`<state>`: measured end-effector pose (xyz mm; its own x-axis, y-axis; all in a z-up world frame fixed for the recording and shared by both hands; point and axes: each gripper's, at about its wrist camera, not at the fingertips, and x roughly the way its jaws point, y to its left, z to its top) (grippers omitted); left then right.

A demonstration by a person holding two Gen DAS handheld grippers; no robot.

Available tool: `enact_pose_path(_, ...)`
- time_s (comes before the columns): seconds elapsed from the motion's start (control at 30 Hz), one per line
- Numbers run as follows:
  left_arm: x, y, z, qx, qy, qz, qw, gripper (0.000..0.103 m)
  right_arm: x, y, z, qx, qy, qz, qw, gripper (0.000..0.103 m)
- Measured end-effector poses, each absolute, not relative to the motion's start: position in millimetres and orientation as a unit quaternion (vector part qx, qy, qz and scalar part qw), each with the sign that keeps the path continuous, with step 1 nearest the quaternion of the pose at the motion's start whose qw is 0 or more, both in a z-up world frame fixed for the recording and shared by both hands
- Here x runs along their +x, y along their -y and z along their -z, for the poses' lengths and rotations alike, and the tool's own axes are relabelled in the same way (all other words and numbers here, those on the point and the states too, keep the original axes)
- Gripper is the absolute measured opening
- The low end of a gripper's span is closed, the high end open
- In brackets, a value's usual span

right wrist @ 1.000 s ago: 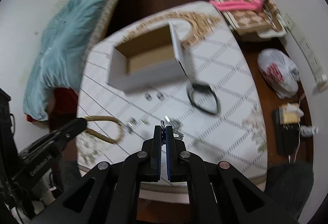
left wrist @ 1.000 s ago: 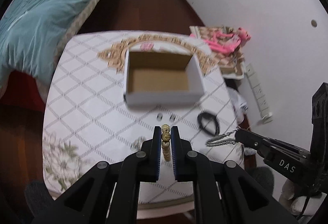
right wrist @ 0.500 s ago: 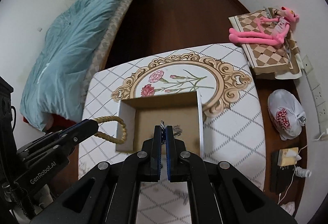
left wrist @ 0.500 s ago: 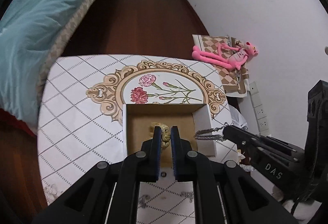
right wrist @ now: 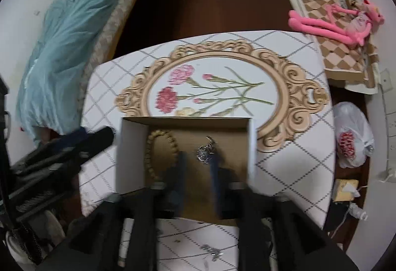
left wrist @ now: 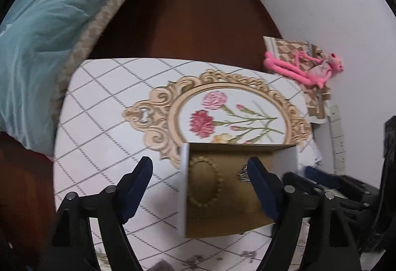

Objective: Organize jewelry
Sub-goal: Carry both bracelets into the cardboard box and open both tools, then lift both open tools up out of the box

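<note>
Opening over the cardboard box (right wrist: 133,147), both grippers' jaws are being spread; beaded bracelet (right wrist: 158,154) and silver chain (right wrist: 205,152) are lying inside it. Snagging on withdrawal is being risked.

Bracelet (right wrist: 160,154) and chain (right wrist: 206,150) side by side in box (right wrist: 131,154) on table (right wrist: 297,159), bed (right wrist: 69,30) behind-left.

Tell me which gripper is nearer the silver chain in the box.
Right. The right gripper is opening directly over the silver chain, which lies loose between its fingers. The left gripper, also opening, straddles the box's left wall beside the beaded bracelet.
</note>
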<state>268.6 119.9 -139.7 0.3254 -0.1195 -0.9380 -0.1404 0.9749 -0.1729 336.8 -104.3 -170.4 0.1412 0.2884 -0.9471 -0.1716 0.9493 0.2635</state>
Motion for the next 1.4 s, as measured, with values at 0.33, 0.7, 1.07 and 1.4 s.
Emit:
enact_pose_path(0.33,240.9,-120.6,153.1,-0.052,-0.559,-0.058,0.825,0.103,313.0,104.8,178.3,-0.053,-0.611,-0.080,0.786,0.090)
enact_pose_path(0.7,220.6,-107.2,153.5,-0.034,-0.549,-0.071,0.832,0.103,293.3,120.6,191.1,-0.047,-0.610,-0.043,0.790,0.096)
enact_pose_path(1.07,186.6,-93.7,113.7,-0.034,-0.511,-0.067,0.856,0.103,260.0,133.4,147.0,-0.048,-0.561,-0.032,0.826,0.096)
enact_pose_path(1.4,138.3,-84.9,73.9,-0.034,-0.473,-0.061,0.878,0.103,206.2,144.2,87.5,-0.052,-0.494,-0.024,0.867,0.096)
